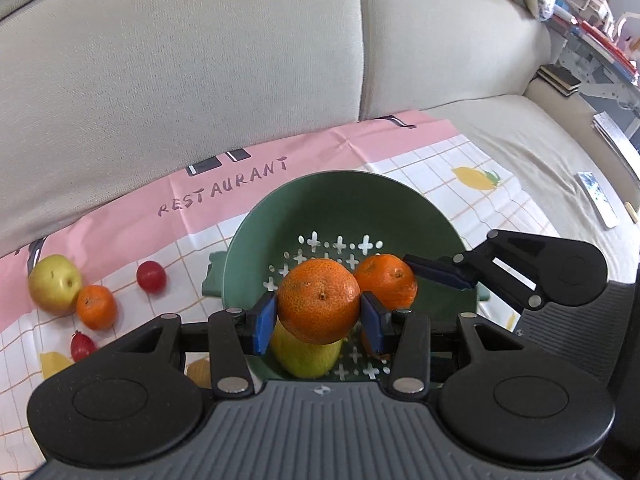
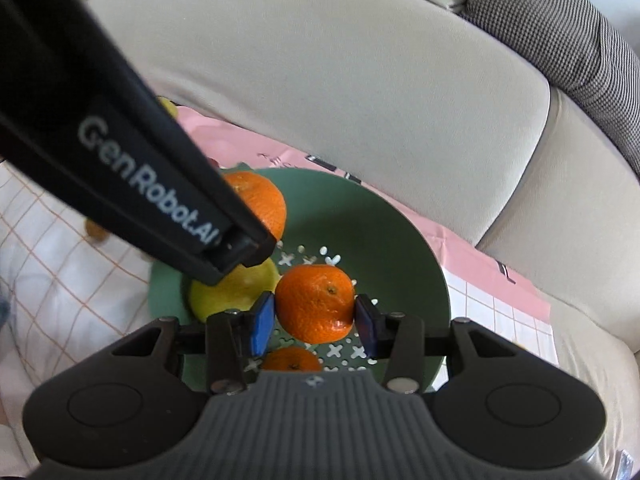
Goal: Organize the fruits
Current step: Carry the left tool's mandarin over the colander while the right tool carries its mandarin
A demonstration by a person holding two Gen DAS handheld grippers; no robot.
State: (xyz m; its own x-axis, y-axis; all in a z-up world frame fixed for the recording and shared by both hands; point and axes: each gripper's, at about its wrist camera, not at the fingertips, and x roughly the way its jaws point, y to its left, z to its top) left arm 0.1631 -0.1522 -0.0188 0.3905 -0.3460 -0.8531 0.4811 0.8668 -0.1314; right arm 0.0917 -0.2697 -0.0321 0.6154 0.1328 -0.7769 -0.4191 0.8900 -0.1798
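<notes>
My left gripper [image 1: 319,317] is shut on a tangerine [image 1: 319,300] and holds it over a green perforated bowl [image 1: 344,200]. Just to its right, a finger [image 1: 438,273] of my right gripper presses a second tangerine [image 1: 386,282]. In the right wrist view, my right gripper [image 2: 315,320] is shut on that tangerine [image 2: 316,302] above the bowl [image 2: 384,236]. The left gripper's body [image 2: 140,172] crosses the upper left, partly hiding its tangerine [image 2: 262,204]. Inside the bowl lie a yellow-green fruit [image 2: 236,290] and another tangerine [image 2: 292,360].
The bowl sits on a pink and white checked cloth [image 1: 120,216] spread on a beige sofa [image 1: 200,80]. Left of the bowl lie a yellow-green apple [image 1: 54,282], a tangerine [image 1: 96,306] and two small red fruits [image 1: 151,276]. A remote [image 1: 598,200] lies on the seat, right.
</notes>
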